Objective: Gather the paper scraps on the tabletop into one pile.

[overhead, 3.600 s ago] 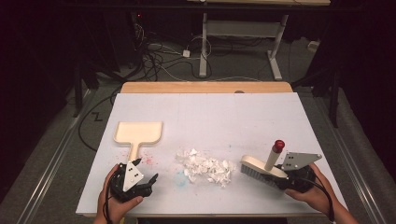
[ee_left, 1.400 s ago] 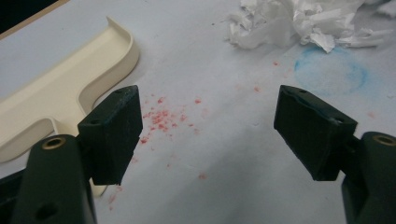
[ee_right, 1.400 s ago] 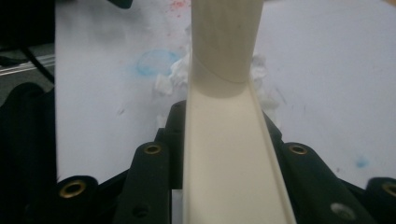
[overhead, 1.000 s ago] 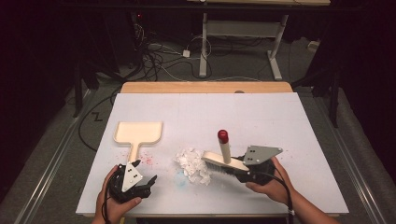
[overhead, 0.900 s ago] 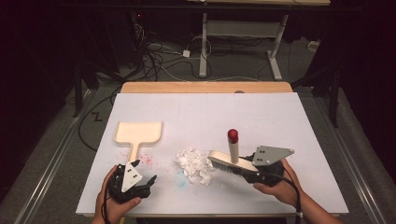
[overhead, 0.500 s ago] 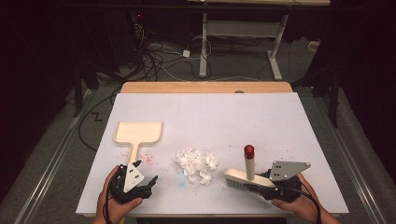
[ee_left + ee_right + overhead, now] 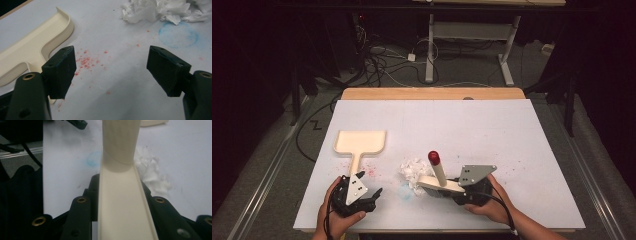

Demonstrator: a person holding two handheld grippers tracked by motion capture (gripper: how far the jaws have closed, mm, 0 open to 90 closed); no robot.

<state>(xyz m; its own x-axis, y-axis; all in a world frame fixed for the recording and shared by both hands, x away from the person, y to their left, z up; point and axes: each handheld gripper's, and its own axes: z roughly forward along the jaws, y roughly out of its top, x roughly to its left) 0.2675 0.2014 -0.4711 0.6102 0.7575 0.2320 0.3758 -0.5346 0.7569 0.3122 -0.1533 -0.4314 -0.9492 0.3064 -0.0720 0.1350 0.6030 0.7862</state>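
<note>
The right gripper (image 7: 447, 192) has its jaws clamped on the flat cream back of a brush (image 7: 439, 184), whose round handle with a red tip (image 7: 433, 157) stands up and tilts away from the hand; in the right gripper view the brush (image 7: 122, 195) runs straight out between the two jaws, gripped along its long edges. The bristle side sits at the near edge of a heap of paper scraps (image 7: 412, 170) on the white worktop (image 7: 512, 150), so the work in hand looks like sweeping the scraps toward the dustpan (image 7: 360, 142), which lies flat to the left with its handle pointing at the person. The left gripper (image 7: 371, 195) rests on the worktop just short of that handle, jaws wide apart and holding nothing; in its own view the dustpan (image 7: 27, 47) lies beside the left-hand jaw and the scraps (image 7: 160, 10) farther off. The brush should be light and stiff, its smooth plastic likely to slip or twist if pressed hard, so a grip low on the back, as now, seems steadier than one on the handle. The scraps are very light and soft and will probably scatter under fast strokes. The dustpan is light too and may slide unless its handle is held.
</note>
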